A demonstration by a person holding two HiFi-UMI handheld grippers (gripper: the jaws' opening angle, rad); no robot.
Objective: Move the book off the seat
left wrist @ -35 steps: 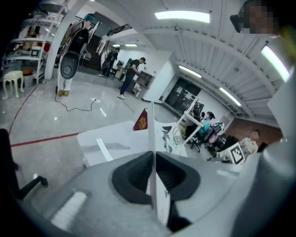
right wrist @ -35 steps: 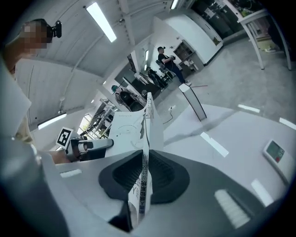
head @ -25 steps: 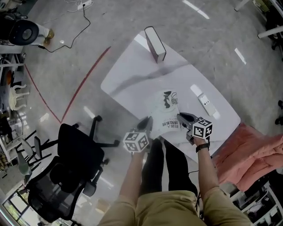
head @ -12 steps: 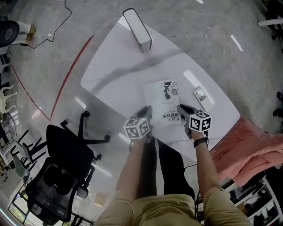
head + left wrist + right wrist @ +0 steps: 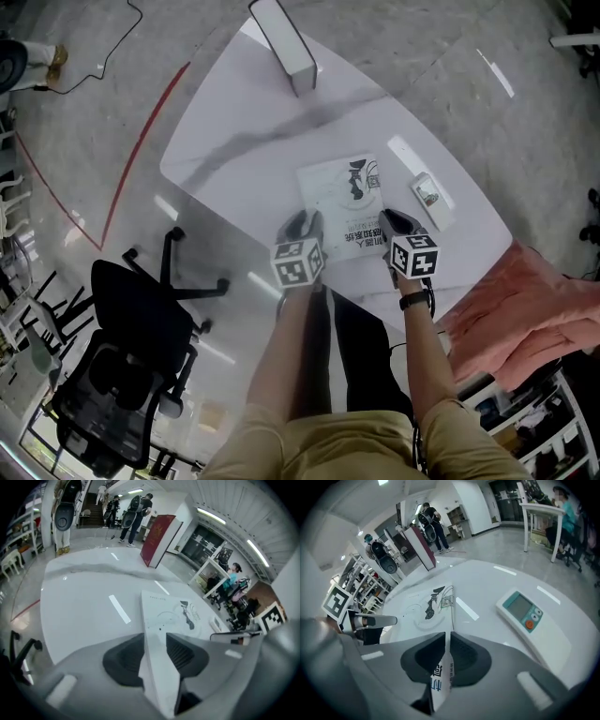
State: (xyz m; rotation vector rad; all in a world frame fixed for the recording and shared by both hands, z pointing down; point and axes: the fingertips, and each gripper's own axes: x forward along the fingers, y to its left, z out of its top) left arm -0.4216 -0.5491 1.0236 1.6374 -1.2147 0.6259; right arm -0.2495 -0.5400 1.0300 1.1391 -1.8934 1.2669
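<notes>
A thin white book (image 5: 345, 199) with a black drawing on its cover lies flat on the white table (image 5: 244, 141). My left gripper (image 5: 302, 225) is at the book's near left corner. Its jaws have just been opening, and the book's edge (image 5: 157, 634) still sits between them with the pads slack. My right gripper (image 5: 396, 223) is shut on the book's near right edge (image 5: 440, 677). Both grippers point steeply down at the table's near side.
A black office chair (image 5: 131, 319) stands on the floor to the lower left. At the table's far end an upright red-and-white book (image 5: 281, 42) stands on edge. A white device with a small screen (image 5: 428, 195) lies right of the book. Pink cloth (image 5: 525, 309) is at the right.
Both grippers have come down and brought the book from a tilted hold at the table's near edge to lying flat, farther onto the table.
</notes>
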